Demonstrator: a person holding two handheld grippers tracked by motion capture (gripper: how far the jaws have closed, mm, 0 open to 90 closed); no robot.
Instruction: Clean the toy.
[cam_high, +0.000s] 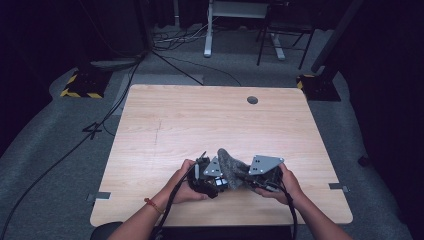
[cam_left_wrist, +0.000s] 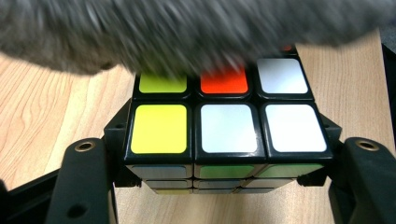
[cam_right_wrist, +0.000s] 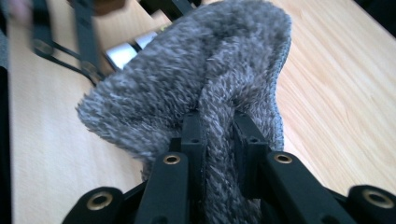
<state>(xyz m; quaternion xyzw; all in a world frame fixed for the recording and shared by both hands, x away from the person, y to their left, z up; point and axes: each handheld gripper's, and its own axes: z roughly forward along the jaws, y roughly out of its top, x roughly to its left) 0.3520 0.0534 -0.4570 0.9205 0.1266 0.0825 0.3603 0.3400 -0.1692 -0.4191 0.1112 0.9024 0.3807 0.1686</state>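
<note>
High view: a light wooden table (cam_high: 200, 115) is seen from above, and both forearms come in from the six o'clock edge. The left gripper (cam_high: 207, 176) and the right gripper (cam_high: 252, 177) are held close together near the front edge of the table, at about six o'clock from its middle. Between them a grey fluffy cloth (cam_high: 233, 167) is raised, its free end pointing toward eleven o'clock. A small dark round hole (cam_high: 252, 100) is set in the tabletop at about one o'clock, well apart from the hands. A red bracelet (cam_high: 154, 205) is worn on the left wrist.

Left gripper view: a puzzle cube (cam_left_wrist: 226, 128) is clamped between the two black jaws, which press against its sides at nine and three o'clock. Yellow, white, red and lime stickers are shown on its upper face. The far row of that face, at twelve o'clock, is covered by the cloth (cam_left_wrist: 187, 32), which is blurred; the cloth lies against the cube there.

Right gripper view: the cloth (cam_right_wrist: 201, 84) is pinched between the two black jaws, which are closed tight on a fold of it at six o'clock. The rest of the cloth is spread toward twelve o'clock. Part of the cube (cam_right_wrist: 123, 52) and the other gripper's black frame are seen at eleven o'clock, just behind the cloth.
</note>
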